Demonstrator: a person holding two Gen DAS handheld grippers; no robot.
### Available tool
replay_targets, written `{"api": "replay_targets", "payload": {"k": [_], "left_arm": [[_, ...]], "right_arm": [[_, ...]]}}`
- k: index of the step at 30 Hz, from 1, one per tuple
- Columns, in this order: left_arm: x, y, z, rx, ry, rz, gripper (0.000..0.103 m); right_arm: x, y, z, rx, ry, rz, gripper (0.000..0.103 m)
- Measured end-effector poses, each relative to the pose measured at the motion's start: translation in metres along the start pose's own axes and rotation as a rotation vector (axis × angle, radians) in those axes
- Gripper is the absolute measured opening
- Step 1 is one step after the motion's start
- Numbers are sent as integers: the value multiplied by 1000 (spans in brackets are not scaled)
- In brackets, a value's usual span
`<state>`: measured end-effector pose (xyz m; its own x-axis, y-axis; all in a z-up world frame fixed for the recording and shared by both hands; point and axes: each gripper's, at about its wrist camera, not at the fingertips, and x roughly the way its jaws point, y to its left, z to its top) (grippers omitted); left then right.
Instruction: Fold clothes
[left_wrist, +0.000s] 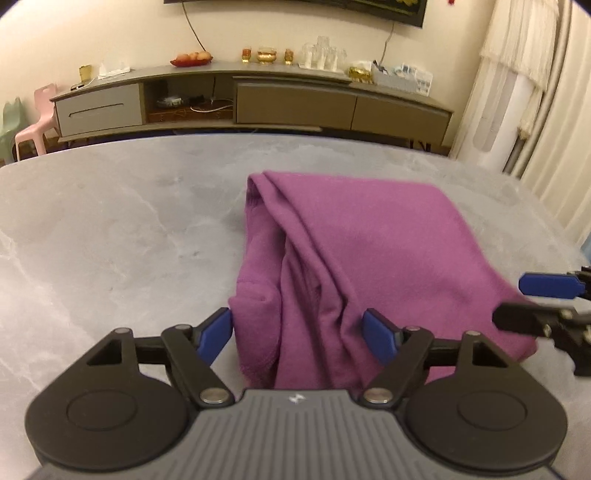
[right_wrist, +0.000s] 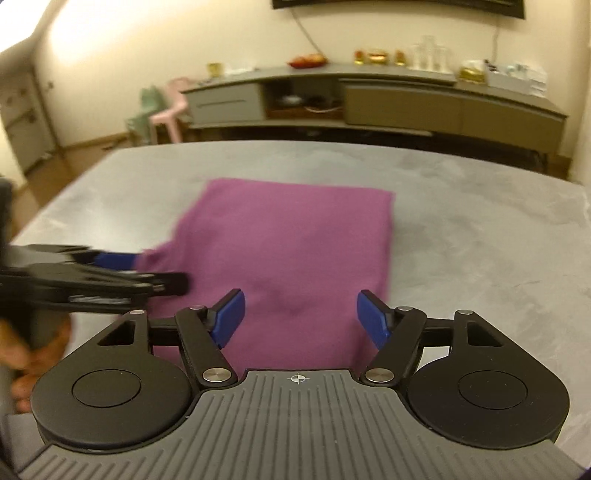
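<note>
Hovering over folded purple garment (left_wrist: 369, 251) | left gripper (left_wrist: 297, 332) agape, empty | right gripper (right_wrist: 299, 317) agape, empty | no legible writing

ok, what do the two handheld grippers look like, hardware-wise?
Both match: ribbed grey body, two black round discs, black linkage arms with silver pivot pins, blue fingers. The left gripper has a small white logo; the right gripper has a white crosshair mark. No cables or sleeves visible.

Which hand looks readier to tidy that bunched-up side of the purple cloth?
Probably the left. The left gripper hangs open right over the wrinkled edge of the purple cloth, while the right gripper, also open, faces the smooth, flat side.
</note>
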<state>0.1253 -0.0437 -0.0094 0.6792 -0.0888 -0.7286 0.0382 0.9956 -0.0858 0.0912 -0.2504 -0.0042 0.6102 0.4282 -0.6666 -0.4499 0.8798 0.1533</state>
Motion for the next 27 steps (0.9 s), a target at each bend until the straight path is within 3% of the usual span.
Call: {"api": "replay_targets", "payload": {"k": [3, 4, 7, 11, 15, 17, 20, 27], "left_arm": [[6, 6, 1, -27, 14, -4, 89], [7, 9, 2, -36, 17, -7, 88], [-2, 5, 2, -16, -3, 3, 82], [-5, -6, -2, 57, -15, 50, 83], [6, -2, 2, 57, -8, 112, 97], [6, 4, 4, 22, 4, 115, 97], [-9, -3, 2, 29, -10, 118, 91], [-41, -30, -21, 45, -38, 107, 94]], "right_arm": [[16, -1, -18, 4, 67, -8, 71], [20, 0, -22, -2, 67, -23, 76], [23, 8, -27, -22, 44, -58, 78], [32, 13, -26, -18, 29, -87, 81], [38, 19, -20, -5, -2, -107, 82], [41, 20, -17, -2, -1, -99, 83], [32, 16, -9, 12, 19, -86, 79], [-12, 10, -17, 61, -15, -121, 87]]}}
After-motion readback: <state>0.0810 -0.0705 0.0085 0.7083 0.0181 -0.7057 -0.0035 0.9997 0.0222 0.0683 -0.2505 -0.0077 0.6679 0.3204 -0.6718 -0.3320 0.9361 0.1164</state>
